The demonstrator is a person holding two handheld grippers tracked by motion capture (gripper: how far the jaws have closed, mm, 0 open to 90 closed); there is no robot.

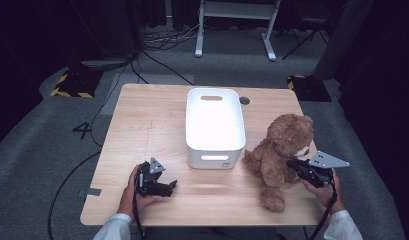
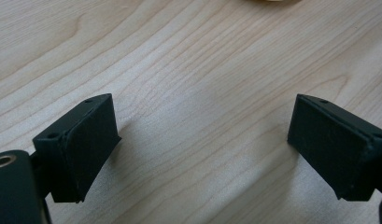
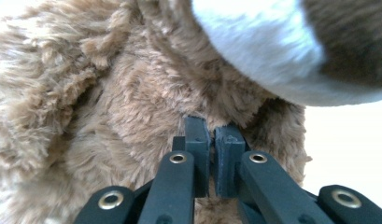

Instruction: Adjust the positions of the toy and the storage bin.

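Nearest the high camera, two white sleeves come in at the bottom edge, each hand holding a black gripper over the pale wooden table [image 1: 142, 125]. Left gripper [image 1: 171, 186] sits low at the near left of the tabletop, just in front of the bin's near left corner and well apart from the bear. Its own view shows both pads [image 2: 86, 144] spread wide, with only bare wood grain between them; they hold nothing.

Right gripper [image 1: 292, 164] is at the near right, its tips buried in the side of the brown teddy bear [image 1: 279, 150]. From its own view, that gripper [image 3: 212, 140] has its jaws brought almost together, with only a thin slit between the pads, and they pinch the bear's plush at the point where the fur closes over their tips. Just above them, the bear's white muzzle and dark nose hang close to the lens.

Sitting upright on the right half of the table, the bear has one leg stretched toward the near edge and leans toward the white bin [image 1: 192, 145], its arm touching or nearly touching the near right corner. Farther back, the open bin runs along the middle of the table toward the far edge.
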